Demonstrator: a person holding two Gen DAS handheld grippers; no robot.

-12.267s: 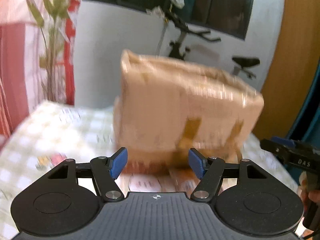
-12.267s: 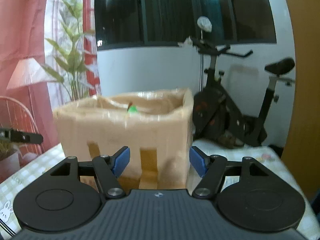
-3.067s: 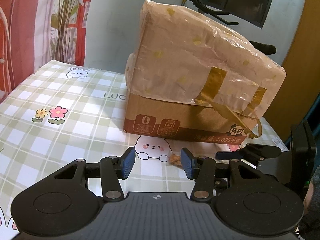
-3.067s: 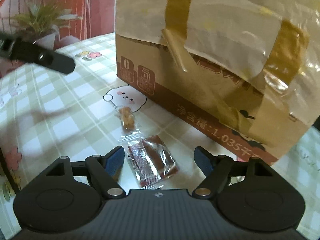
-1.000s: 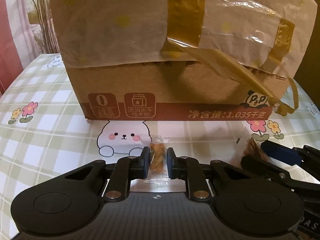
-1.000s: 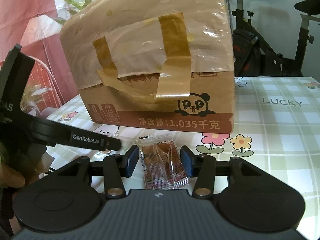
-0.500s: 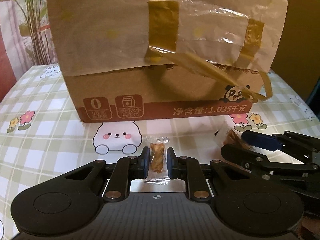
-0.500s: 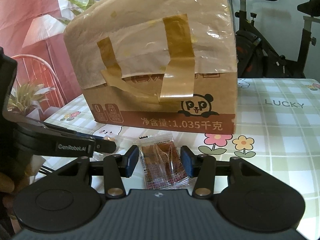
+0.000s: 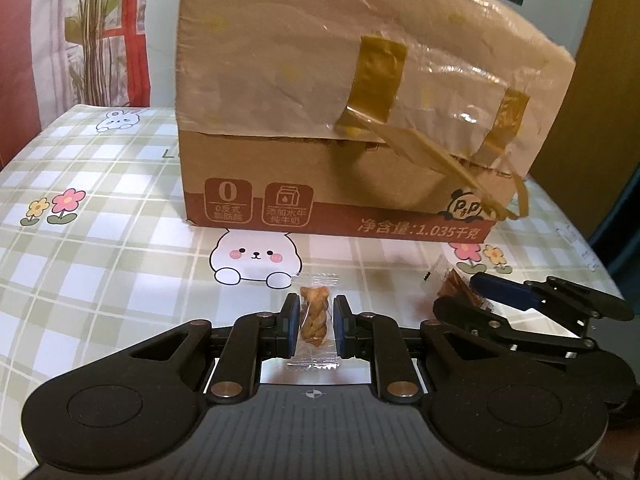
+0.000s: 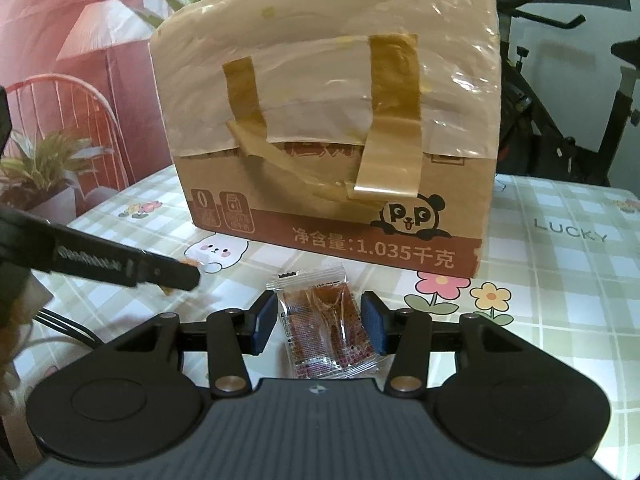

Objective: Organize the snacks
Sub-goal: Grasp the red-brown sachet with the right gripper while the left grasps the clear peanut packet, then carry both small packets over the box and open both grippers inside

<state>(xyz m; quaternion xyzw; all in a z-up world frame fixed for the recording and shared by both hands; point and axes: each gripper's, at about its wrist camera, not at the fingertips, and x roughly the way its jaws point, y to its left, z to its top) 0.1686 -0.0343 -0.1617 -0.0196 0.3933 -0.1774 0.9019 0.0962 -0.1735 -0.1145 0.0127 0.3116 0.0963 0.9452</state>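
A plastic-wrapped, taped cardboard box [image 9: 360,120] is sitting on the checked tablecloth [image 9: 100,240]; only the right wrist view is showing the exercise bike [image 10: 560,100] behind it. The left gripper [image 9: 315,322] is pinching a twisted golden snack packet [image 9: 314,316] just above the cloth. The right gripper [image 10: 319,322] is gripping a reddish-brown snack packet [image 10: 328,324], whose printed wrapper only its own camera is showing clearly.

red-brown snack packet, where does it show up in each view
Left wrist view: the red-brown snack packet peeks out at right of centre, in the right tongs.
Right wrist view: bottom centre, between the blue pads.
Shared landmark: the panda on the cardboard box.
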